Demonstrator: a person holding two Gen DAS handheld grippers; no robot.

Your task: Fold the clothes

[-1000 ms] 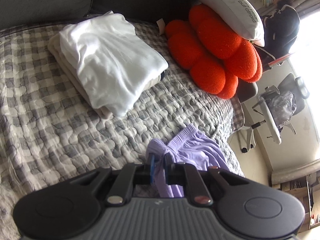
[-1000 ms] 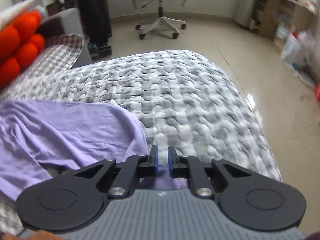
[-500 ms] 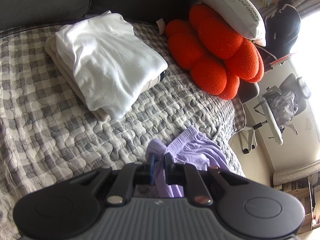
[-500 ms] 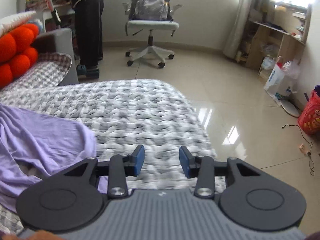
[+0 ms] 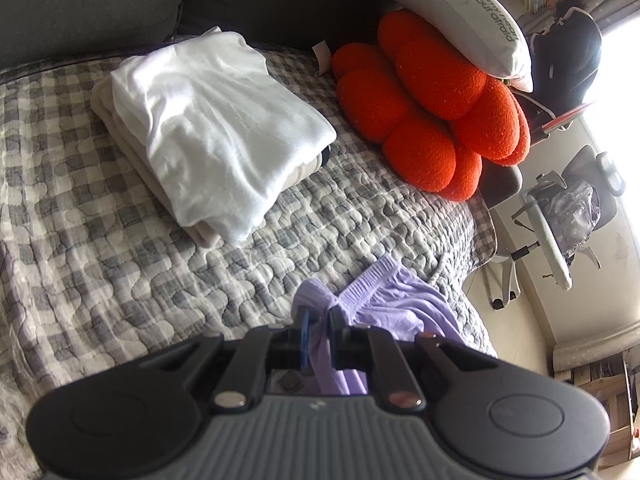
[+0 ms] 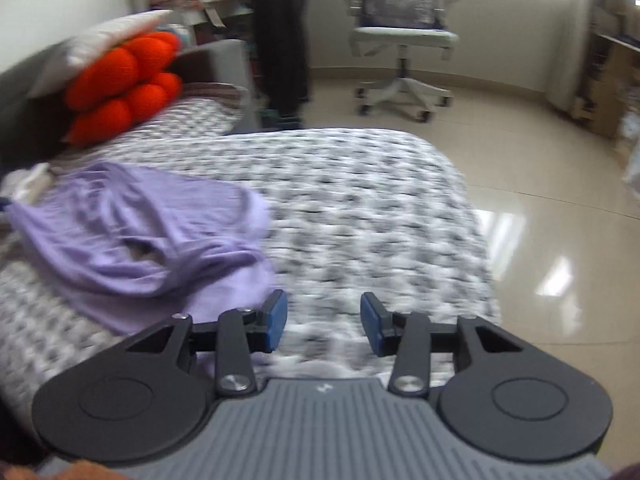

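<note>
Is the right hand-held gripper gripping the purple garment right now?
No. The right hand-held gripper has opening jaws with only quilt between them; the purple garment lies beside it.

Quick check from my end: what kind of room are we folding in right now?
Most likely a lived-in bedroom or living room at home. The work surface is a checked quilt spread over a sofa or bed, with an orange cushion and a grey pillow at its end, and an office chair on the tiled floor.

Checked quilted bed cover (image 5: 120,272), folded white and beige stack (image 5: 208,120), crumpled lilac garment (image 6: 136,236), orange cushion (image 5: 432,104)
</note>
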